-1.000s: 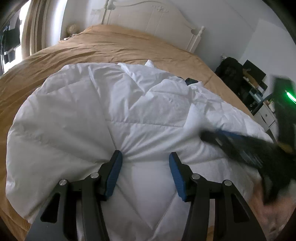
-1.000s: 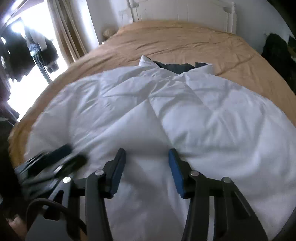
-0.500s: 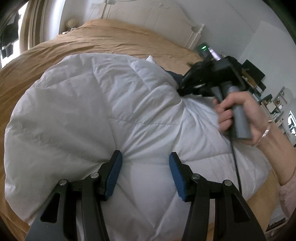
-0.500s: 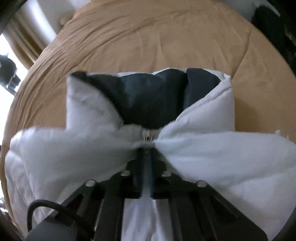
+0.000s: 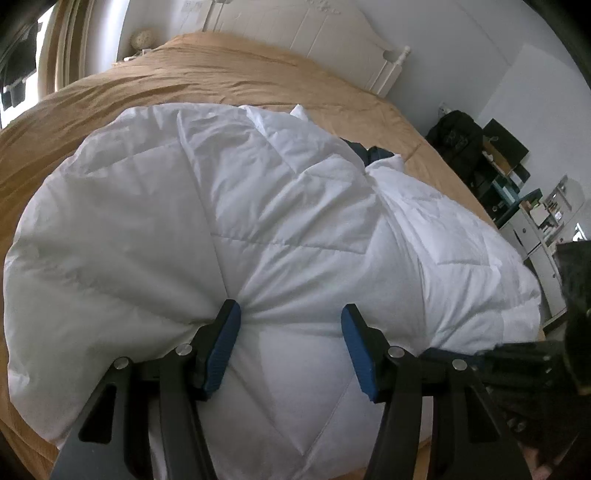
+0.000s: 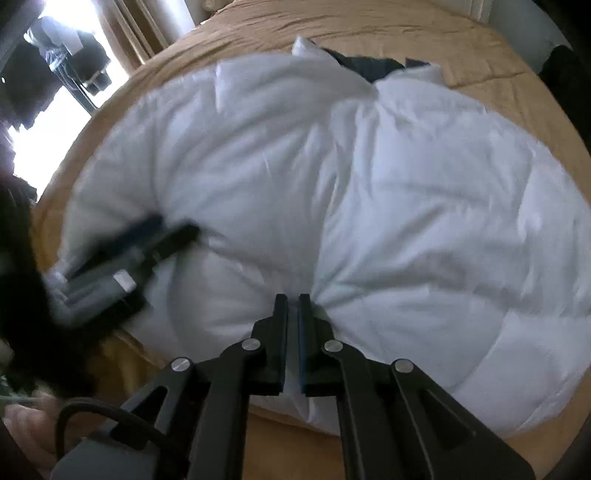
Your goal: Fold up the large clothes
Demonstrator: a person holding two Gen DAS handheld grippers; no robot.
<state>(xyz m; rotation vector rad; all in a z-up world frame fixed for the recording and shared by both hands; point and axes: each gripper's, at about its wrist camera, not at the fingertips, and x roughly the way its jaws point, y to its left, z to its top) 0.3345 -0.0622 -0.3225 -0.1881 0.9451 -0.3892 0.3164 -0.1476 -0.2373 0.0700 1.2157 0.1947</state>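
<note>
A white puffy jacket (image 5: 280, 221) lies spread on the tan bed, its dark blue lining (image 5: 364, 149) showing at the far collar. My left gripper (image 5: 290, 315) presses into the near middle of it. A thick bulge of padding sits between its blue pads, creases fan out from the left pad (image 5: 225, 339), and the jaws are opening slightly. In the right wrist view the same jacket (image 6: 406, 177) fills the frame. My right gripper (image 6: 293, 299) is shut on a pinch of white fabric near the front hem. The left gripper (image 6: 173, 230) is a dark blur at the left.
The tan bedspread (image 5: 229, 77) runs to a white headboard (image 5: 332, 33) at the back. A bright window (image 6: 48, 122) is on the left. Dark bags and shelves (image 5: 498, 173) stand off the bed's right side. A hand (image 6: 22, 421) shows at the lower left.
The right gripper closed at the collar's zipper half a second ago and has come back to the near hem, still shut on white fabric. The left gripper stayed put.
</note>
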